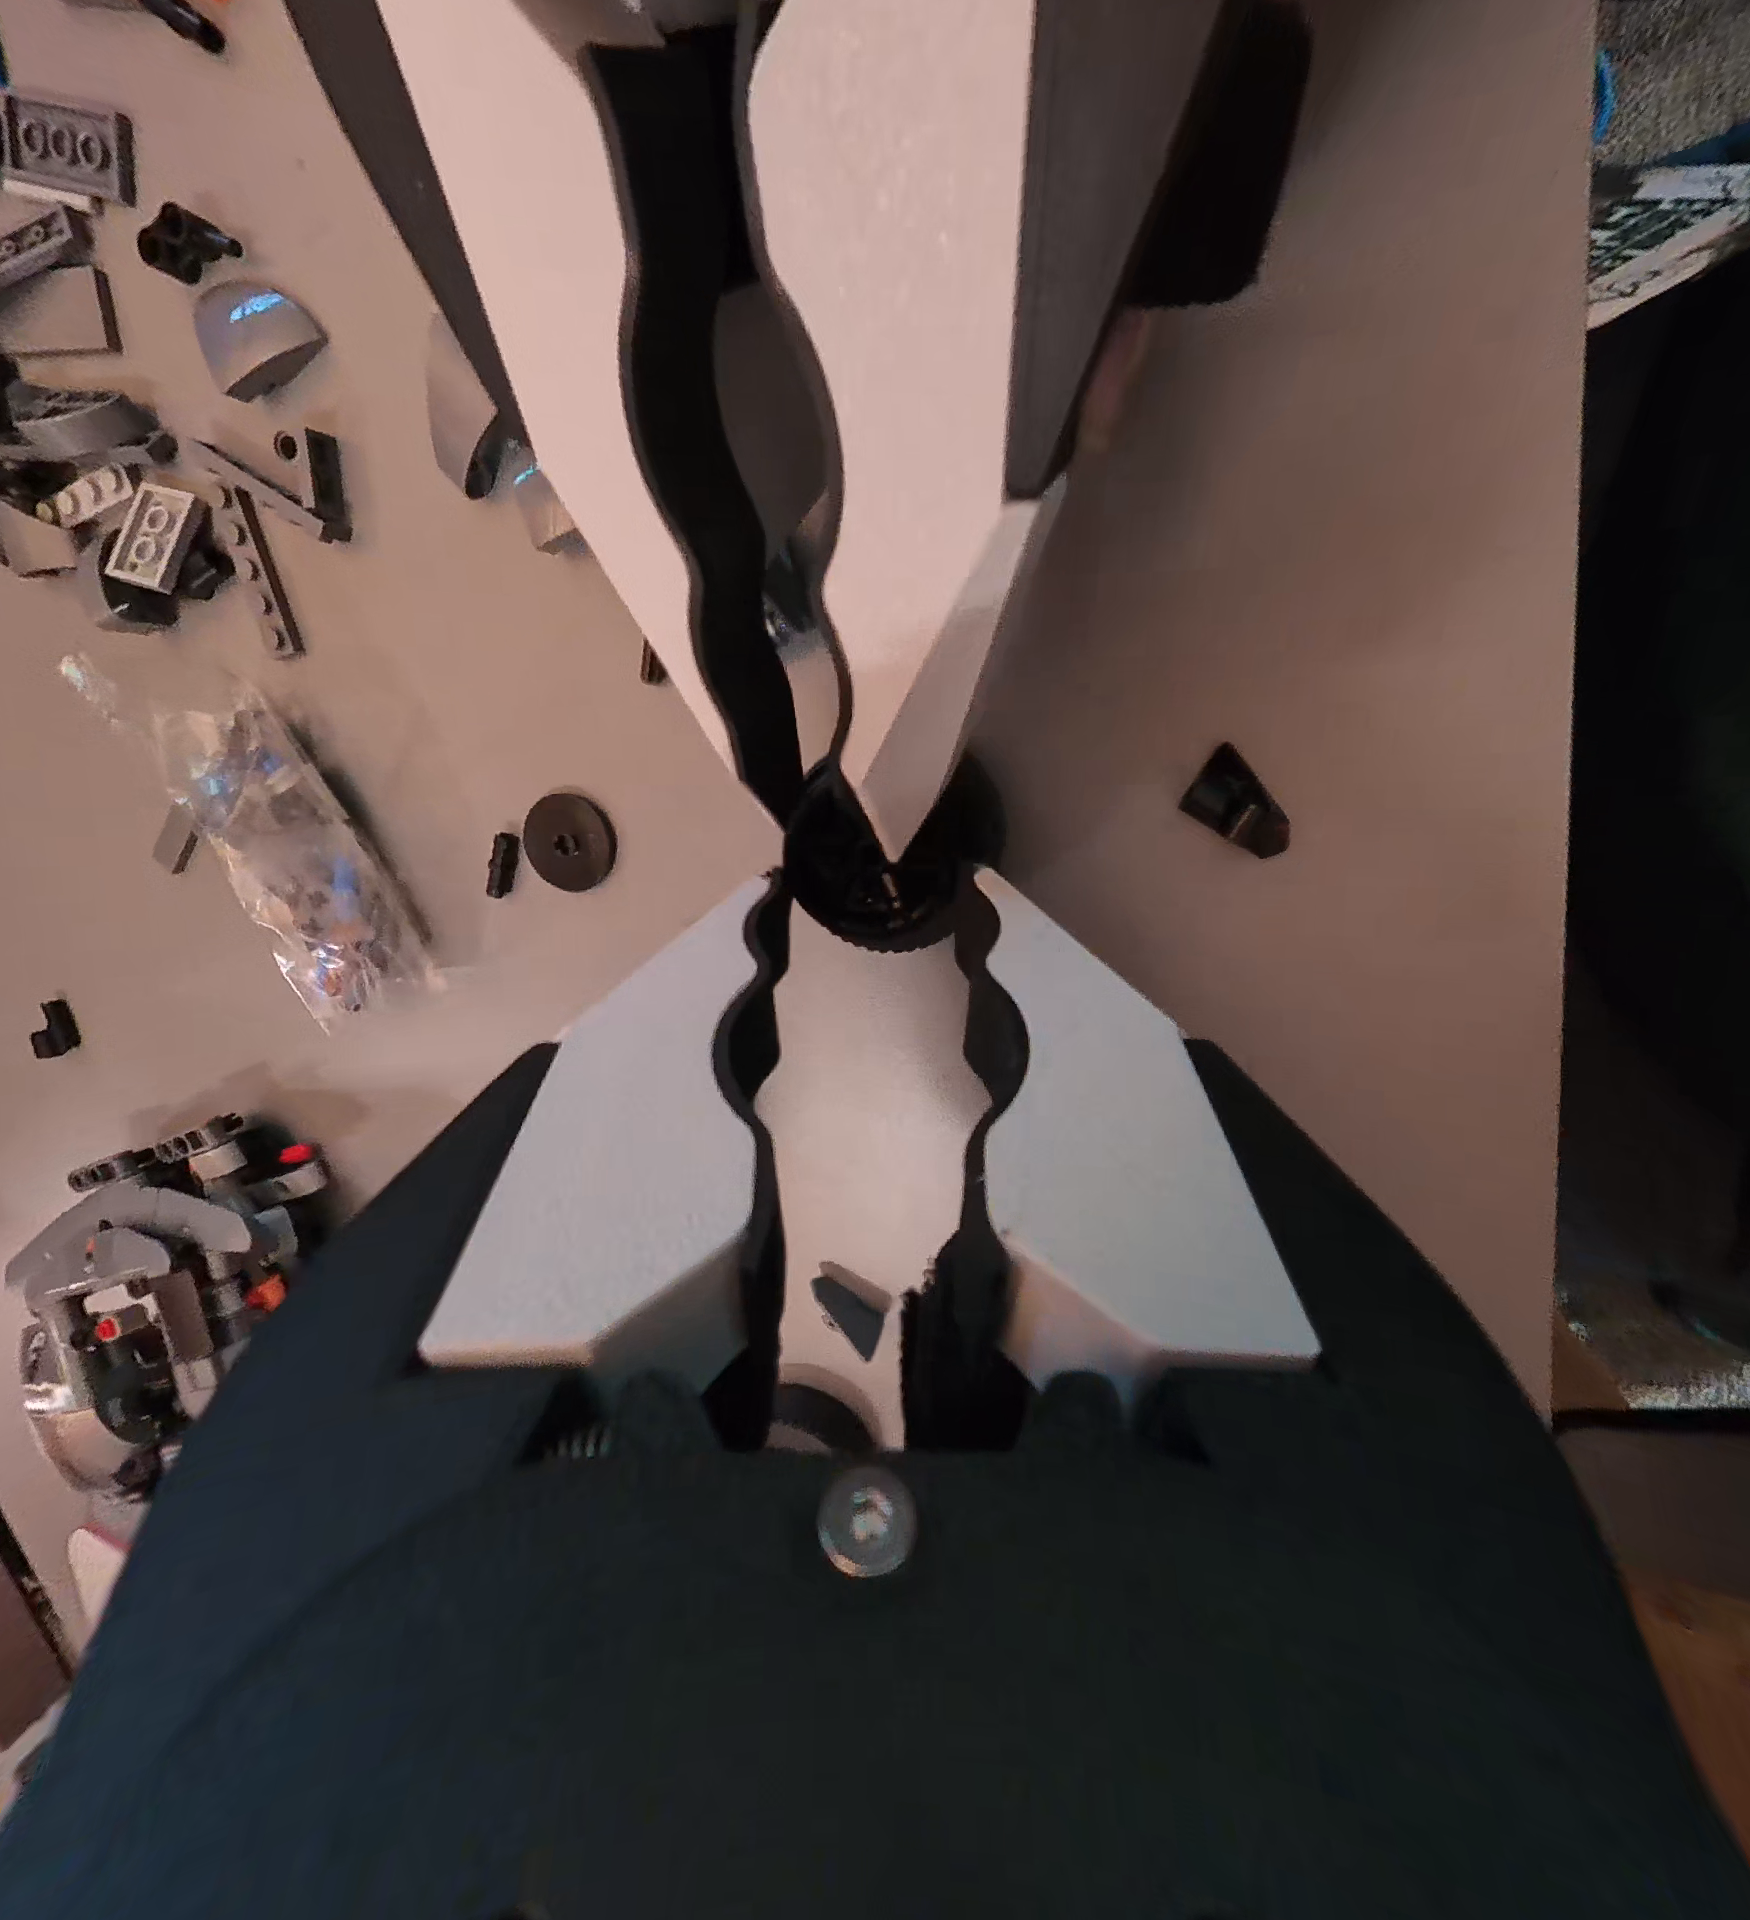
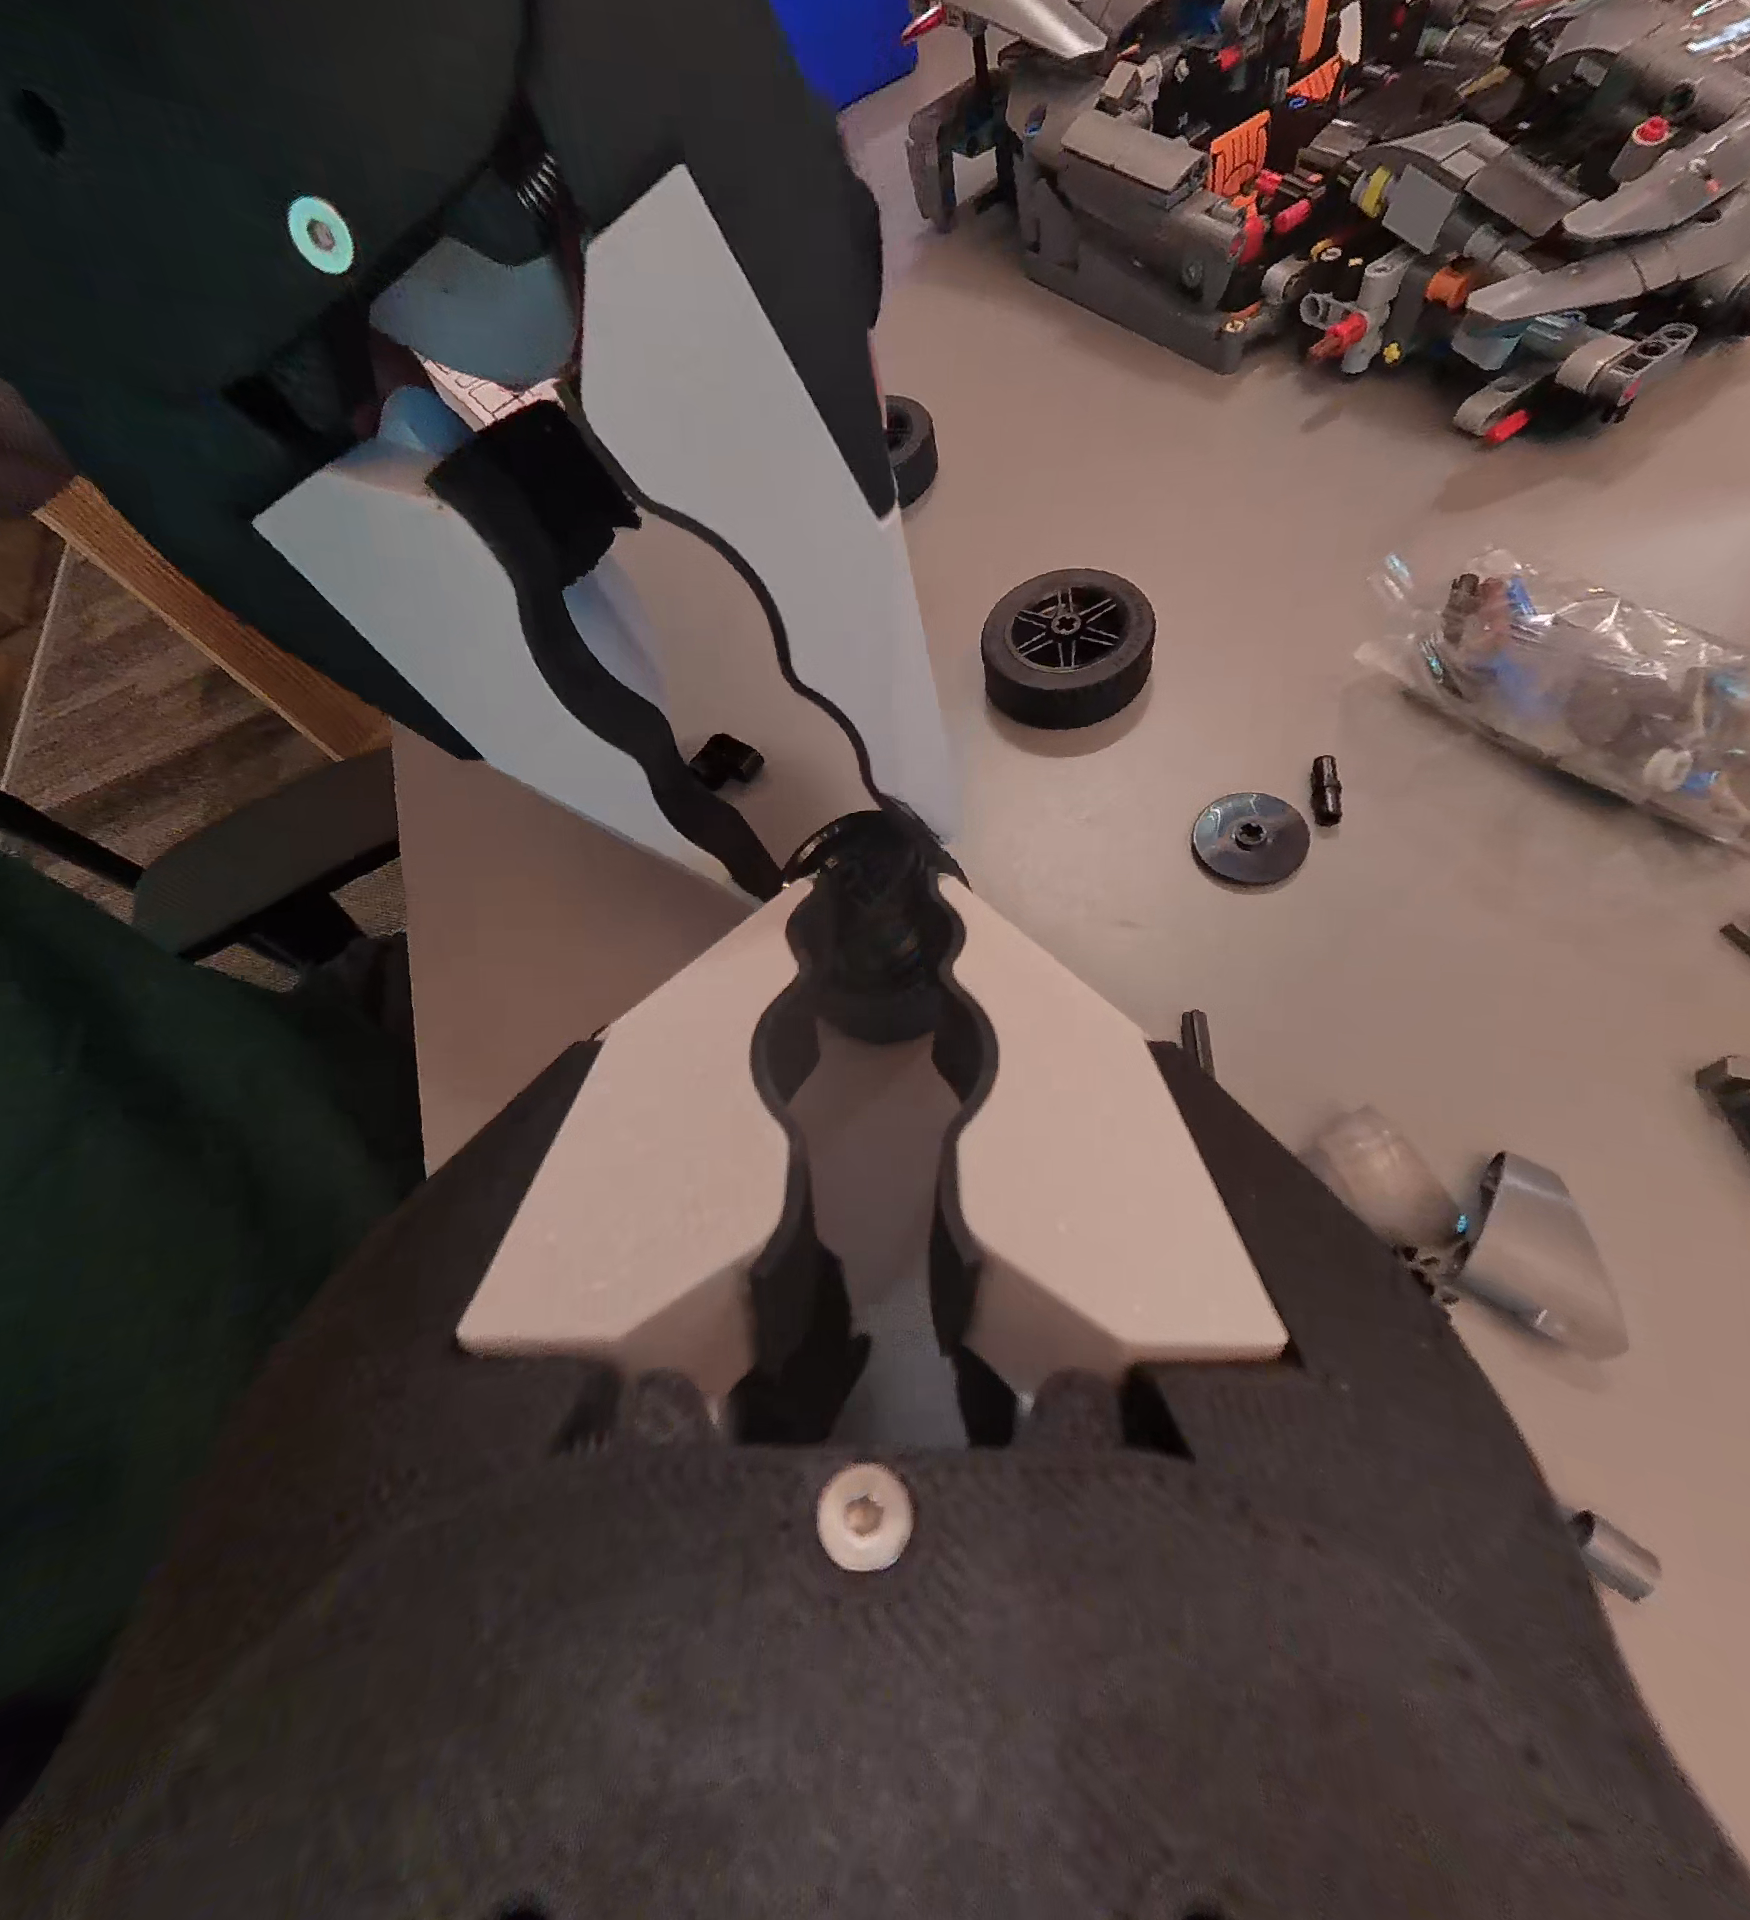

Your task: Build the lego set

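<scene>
A small black wheel (image 1: pixel 866 914) is held above the table between both grippers, which meet tip to tip. My left gripper (image 1: pixel 871 883) is shut on its sides. My right gripper (image 2: pixel 876 894) is shut on the same wheel (image 2: pixel 866 982) from the opposite side, seating it in the first notch of its pads. In the left wrist view the right gripper (image 1: pixel 819 779) comes down from the top. In the right wrist view the left gripper (image 2: pixel 892 821) comes in from the upper left. The large grey Lego vehicle (image 2: pixel 1370 197) stands at the far right.
A loose black wheel (image 2: pixel 1068 646), a round black dish (image 2: pixel 1250 837), a plastic bag of parts (image 2: pixel 1598 707) and grey curved pieces (image 2: pixel 1536 1257) lie on the table (image 2: pixel 1266 1039). A small grey sub-assembly (image 1: pixel 154 1278) and a pile of grey bricks (image 1: pixel 50 416) lie left. The table edge (image 1: pixel 1577 727) is right. My left and right fingertips are right by each other. From either gripper's tips it is about 20 cm to the large grey Lego vehicle (image 2: pixel 1370 197).
</scene>
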`<action>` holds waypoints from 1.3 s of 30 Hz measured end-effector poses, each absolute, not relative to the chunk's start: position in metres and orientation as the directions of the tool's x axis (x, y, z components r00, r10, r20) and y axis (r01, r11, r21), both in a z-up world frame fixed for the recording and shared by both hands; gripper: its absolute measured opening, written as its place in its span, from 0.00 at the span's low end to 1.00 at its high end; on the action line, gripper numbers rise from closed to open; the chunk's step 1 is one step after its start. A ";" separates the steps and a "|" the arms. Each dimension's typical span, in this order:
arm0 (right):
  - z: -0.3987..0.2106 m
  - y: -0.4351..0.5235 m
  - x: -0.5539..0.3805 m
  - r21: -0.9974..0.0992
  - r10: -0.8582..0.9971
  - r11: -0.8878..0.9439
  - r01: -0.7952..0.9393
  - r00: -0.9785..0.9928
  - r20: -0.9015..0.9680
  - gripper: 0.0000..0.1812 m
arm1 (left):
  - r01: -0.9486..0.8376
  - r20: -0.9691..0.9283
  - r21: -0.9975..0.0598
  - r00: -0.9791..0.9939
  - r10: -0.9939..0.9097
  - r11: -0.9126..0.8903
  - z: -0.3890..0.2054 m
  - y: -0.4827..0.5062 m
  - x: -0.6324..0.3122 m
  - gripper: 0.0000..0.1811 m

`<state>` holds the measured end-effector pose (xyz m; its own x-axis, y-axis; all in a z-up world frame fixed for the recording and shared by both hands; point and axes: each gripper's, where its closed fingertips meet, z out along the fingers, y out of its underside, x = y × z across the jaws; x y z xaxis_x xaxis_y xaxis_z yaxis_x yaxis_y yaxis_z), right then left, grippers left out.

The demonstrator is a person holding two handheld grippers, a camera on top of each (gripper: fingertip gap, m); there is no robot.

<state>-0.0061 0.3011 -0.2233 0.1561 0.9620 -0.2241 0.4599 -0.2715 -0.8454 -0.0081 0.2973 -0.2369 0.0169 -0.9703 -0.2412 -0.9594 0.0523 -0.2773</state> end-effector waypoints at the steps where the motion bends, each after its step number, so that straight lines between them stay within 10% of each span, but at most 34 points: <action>1: -0.224 0.301 -0.006 -0.844 0.962 -0.272 0.463 0.153 -0.226 0.08 | -0.956 -0.239 -0.289 0.025 -0.971 0.046 -0.237 0.297 -0.009 0.16; 39: -0.242 0.299 -0.005 -0.752 0.962 -0.258 0.606 0.091 -0.257 0.08 | -0.994 -0.114 -0.080 -0.067 -0.991 0.076 -0.248 0.296 -0.010 0.15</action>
<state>-0.0054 0.2986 -0.2415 0.0909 0.9621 -0.2570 0.6063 -0.2582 -0.7522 -0.0097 0.2963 -0.2478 -0.0669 -0.9912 -0.1143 -0.9939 0.0764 -0.0801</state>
